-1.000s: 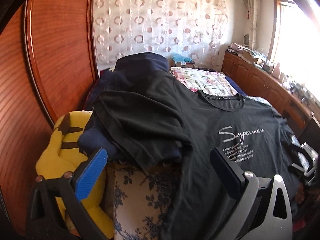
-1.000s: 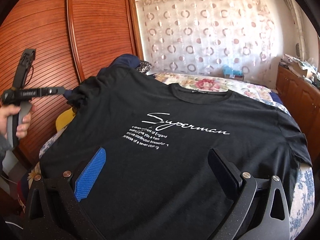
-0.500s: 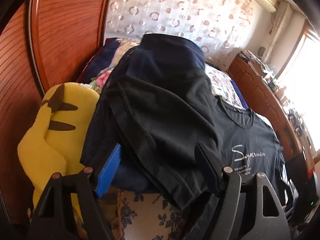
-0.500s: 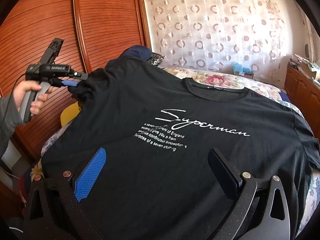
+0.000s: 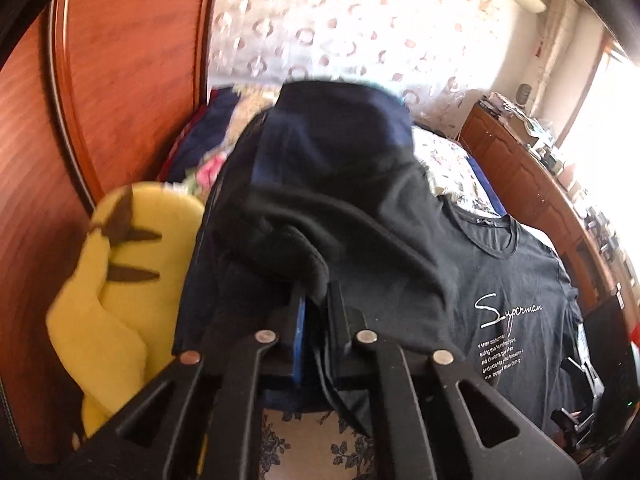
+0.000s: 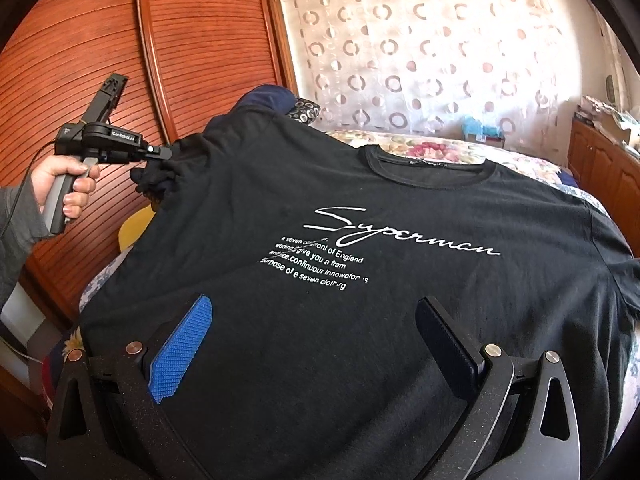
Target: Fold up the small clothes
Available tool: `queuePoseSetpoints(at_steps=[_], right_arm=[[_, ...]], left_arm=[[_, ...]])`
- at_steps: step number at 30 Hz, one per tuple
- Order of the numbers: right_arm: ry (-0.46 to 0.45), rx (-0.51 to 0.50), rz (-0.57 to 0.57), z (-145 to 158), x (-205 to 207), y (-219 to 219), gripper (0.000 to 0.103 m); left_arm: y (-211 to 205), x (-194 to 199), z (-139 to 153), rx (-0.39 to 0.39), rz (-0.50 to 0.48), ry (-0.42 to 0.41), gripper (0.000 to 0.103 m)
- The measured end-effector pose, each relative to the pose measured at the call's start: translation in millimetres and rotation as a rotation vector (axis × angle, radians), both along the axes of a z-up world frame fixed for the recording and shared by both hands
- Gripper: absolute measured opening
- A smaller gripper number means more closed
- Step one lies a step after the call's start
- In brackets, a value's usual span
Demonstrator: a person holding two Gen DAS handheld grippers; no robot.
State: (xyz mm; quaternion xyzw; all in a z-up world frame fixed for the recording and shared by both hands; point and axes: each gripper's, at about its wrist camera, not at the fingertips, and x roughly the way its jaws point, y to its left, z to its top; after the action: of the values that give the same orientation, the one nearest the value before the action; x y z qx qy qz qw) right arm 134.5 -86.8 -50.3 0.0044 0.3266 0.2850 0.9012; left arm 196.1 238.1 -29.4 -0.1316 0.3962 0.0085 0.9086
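Black T-shirt [image 6: 400, 320], white lettering; yellow plush [image 5: 120, 280]; floral bedspread [image 6: 440, 148]

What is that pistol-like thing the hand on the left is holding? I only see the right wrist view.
Observer: That's the left tool. Its own camera shows its fingers closed on the sleeve of the black T-shirt.
Operator: Is anything lying under that sleeve?
Observer: Yes, a dark blue garment is piled beneath it, which your view mostly hides.
Operator: What is the yellow bit peeking out below the shirt?
Observer: A yellow plush toy with brown stripes, resting against the wooden wardrobe.
Operator: And the tool in front of me?
Observer: The right tool is open over the shirt, gripping nothing.
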Motion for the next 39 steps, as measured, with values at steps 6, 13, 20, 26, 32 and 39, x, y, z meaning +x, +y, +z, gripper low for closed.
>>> queuePoseSetpoints(at_steps=[6, 13, 20, 26, 32, 39], right_arm=[[-0.001, 0.012, 0.002, -1, -1, -2, 0.103], [0.015, 0.028, -0.004, -2, 1, -4, 0.103], [0.021, 0.034, -0.002, -3, 2, -5, 0.103], [0.027, 0.052, -0.005, -3, 1, -10, 0.103], [0.034, 0.054, -0.013, 0, 4, -16, 0.103], [0.002, 0.027, -0.037, 13, 13, -38, 0.102]], left_arm=[[-38, -5, 45, 0.106, -0.053, -0.103, 0.004], [-110, 14, 79, 0.186, -0.172, -0.154, 0.004], [-161, 53, 70, 0.222, -0.274, -0.060, 0.005], [-172, 44, 75, 0.229, -0.309, -0.075, 0.025], [-163, 18, 49, 0.227, -0.310, -0.043, 0.028], [-156, -12, -8, 0.193, -0.322, 0.024, 0.029]])
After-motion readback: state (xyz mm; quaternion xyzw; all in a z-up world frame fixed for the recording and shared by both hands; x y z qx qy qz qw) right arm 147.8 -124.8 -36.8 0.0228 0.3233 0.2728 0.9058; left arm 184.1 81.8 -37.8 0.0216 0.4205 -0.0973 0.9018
